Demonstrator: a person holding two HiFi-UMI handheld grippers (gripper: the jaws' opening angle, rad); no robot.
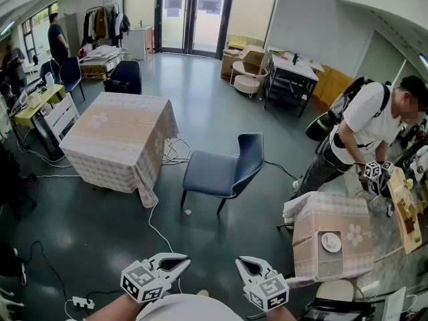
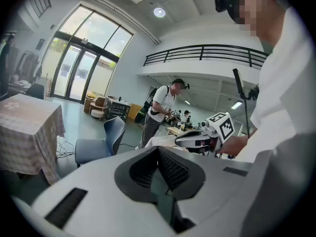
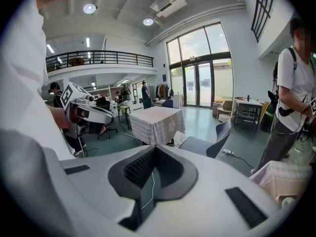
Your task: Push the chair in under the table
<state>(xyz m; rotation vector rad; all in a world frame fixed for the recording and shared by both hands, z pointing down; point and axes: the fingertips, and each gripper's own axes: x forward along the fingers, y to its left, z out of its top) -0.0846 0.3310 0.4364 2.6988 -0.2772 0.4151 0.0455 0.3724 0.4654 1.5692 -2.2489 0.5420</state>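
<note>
My left gripper [image 1: 179,262] and right gripper [image 1: 245,265] are both closed and empty. The dark blue moulded plastic chair [image 1: 221,174] stands at twelve o'clock, apart from the cloth-draped square table [image 1: 117,136] at ten. It looks light and stiff, so I'd push flat against its backrest [image 1: 251,154], low enough not to tip it.

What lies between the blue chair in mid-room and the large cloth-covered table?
White cables lie on the floor between the blue chair and the large cloth-covered table; nothing else. The head view shows it.
</note>
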